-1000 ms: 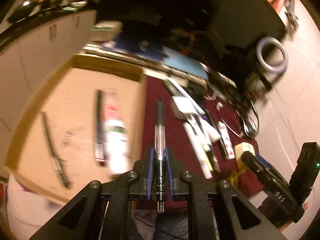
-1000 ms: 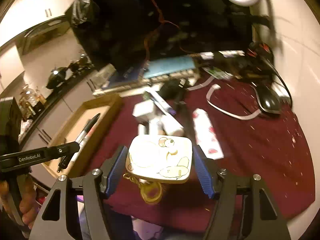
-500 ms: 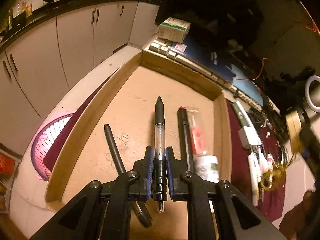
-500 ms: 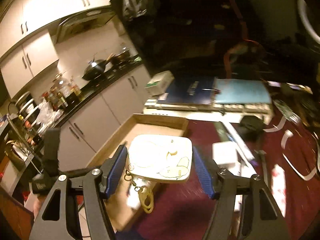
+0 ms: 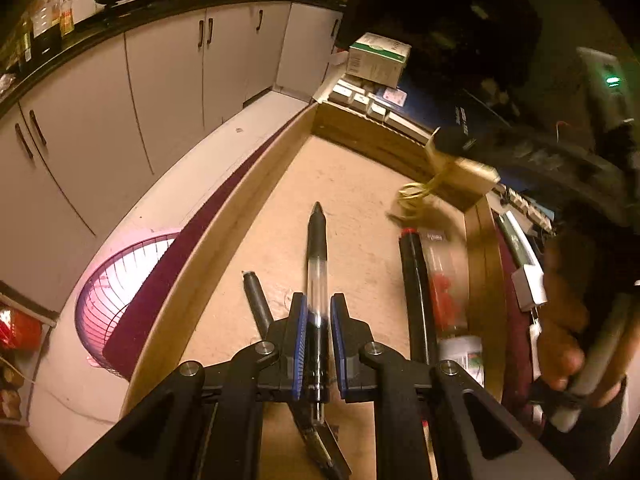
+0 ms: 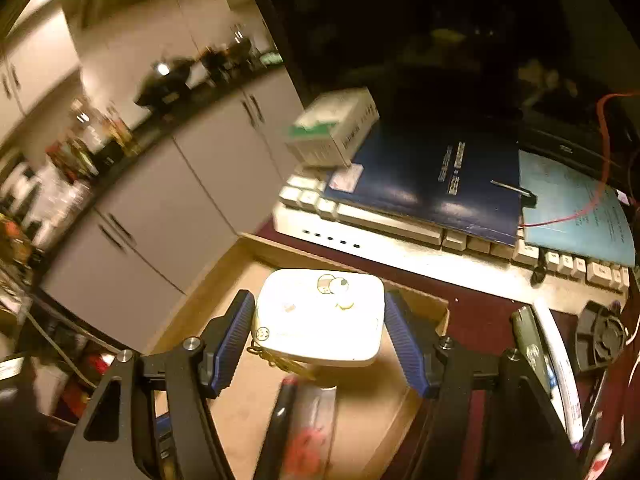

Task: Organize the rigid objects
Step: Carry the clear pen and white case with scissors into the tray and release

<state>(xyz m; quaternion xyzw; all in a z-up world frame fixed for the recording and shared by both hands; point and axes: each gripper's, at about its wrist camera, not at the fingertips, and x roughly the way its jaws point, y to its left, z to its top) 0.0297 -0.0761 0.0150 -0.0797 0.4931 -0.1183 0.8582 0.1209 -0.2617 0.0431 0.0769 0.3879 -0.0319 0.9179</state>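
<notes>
My left gripper (image 5: pixel 319 322) is shut on a black and clear pen (image 5: pixel 317 276), held over the floor of a wooden tray (image 5: pixel 224 248). My right gripper (image 6: pixel 320 328) is shut on a white cartoon-printed case (image 6: pixel 320 314) with a yellow keyring, held above the tray's far right corner (image 6: pixel 424 308). The case also shows in the left wrist view (image 5: pixel 464 170), with its yellow ring (image 5: pixel 416 194) hanging down. In the tray lie a black marker (image 5: pixel 416 300), a clear tube with red print (image 5: pixel 444 292) and a dark pen (image 5: pixel 256 300).
A white keyboard (image 6: pixel 400 248) carries a blue book (image 6: pixel 432 184) and a green-white box (image 6: pixel 336 132) behind the tray. More pens and tubes (image 6: pixel 548 356) lie on the maroon cloth to the right. A pink basket (image 5: pixel 124 280) sits below the table's left edge.
My right gripper has carried the white case left, over the tray's far right corner. My left gripper with the pen has shifted slightly over the tray.
</notes>
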